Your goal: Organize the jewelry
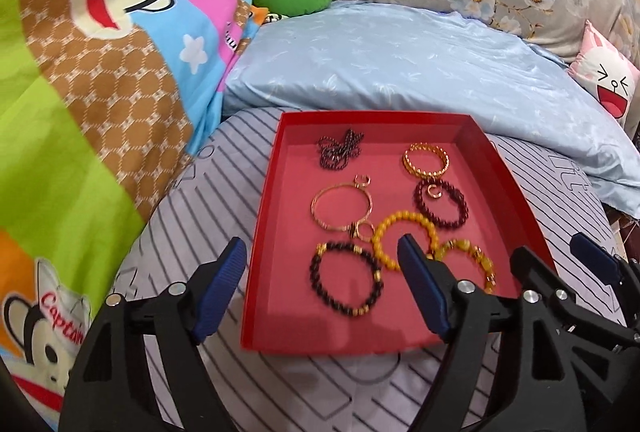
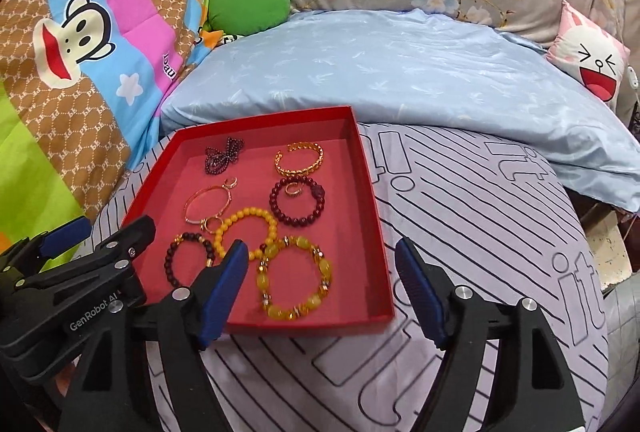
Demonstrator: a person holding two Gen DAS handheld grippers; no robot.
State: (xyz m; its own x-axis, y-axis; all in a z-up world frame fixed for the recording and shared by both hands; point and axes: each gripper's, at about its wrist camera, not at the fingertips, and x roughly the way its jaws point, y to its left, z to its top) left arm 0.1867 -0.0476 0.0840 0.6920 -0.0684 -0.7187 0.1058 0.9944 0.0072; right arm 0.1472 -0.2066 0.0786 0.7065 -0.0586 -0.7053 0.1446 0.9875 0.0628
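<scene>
bedding fills the setting: striped grey-white cover (image 2: 460,232) underneath, pale blue pillow (image 2: 380,71) behind, cartoon monkey quilt (image 1: 100,71) to the left.

item 1. left gripper (image 1: 320,272): jaws wide, holding nothing; one finger outside the tray's left wall, the other over the beads near the front.

item 2. right gripper (image 2: 320,268): jaws wide, empty; left finger over the tray's front half, right finger past its right wall, above the striped cover.

item 3. red tray (image 2: 376,216): shallow card walls, resting on soft bedding, not a firm surface.

item 4. contents, front to back: chunky yellow bracelet (image 2: 296,280); black bead bracelet (image 2: 188,258); yellow bead bracelet (image 2: 248,232), touching both; thin gold bangle (image 2: 208,203) with small rings at its clasp end; dark red bead bracelet (image 2: 298,201) with a small ring (image 2: 293,189) lying inside it; gold cuff (image 2: 300,157); dark chain (image 2: 224,153), bunched in a heap.

item 5. risks, as judged: pieces at the front touch or overlap, so closing on one could drag a neighbour along; small rings may slip from wide pads; the chain may snag or come up tangled; pressing down could tip the tray on the yielding cover and slide everything together; the two grippers sit near each other and could collide.
</scene>
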